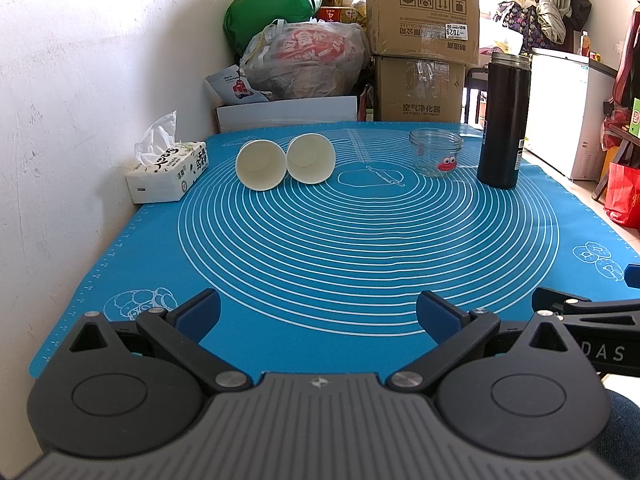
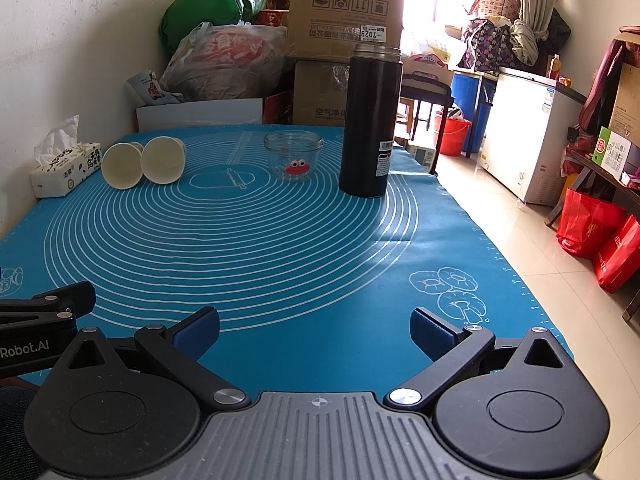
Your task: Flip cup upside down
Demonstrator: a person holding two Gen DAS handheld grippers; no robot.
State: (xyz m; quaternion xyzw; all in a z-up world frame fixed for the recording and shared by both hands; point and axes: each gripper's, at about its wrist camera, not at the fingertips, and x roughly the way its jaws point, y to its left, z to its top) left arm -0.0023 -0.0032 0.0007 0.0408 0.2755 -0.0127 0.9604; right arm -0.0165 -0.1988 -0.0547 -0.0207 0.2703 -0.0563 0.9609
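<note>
Both cameras sit low at the near edge of the blue baking mat (image 1: 320, 240), each looking forward between its own spread fingers toward the far wall of stacked cardboard boxes (image 1: 422, 12). The left wrist view stands nearer the white wall, with the tissue pack (image 1: 168, 172) close on its left. The right wrist view sits beside it toward the open room, taking in the tiled floor (image 2: 520, 232) and chest freezer (image 2: 524, 132). Both are well back from the two paper cups (image 2: 142, 162), glass jar (image 2: 293, 155) and black flask (image 2: 370, 120), which both views share. Each view catches the other gripper's edge at its side.
</note>
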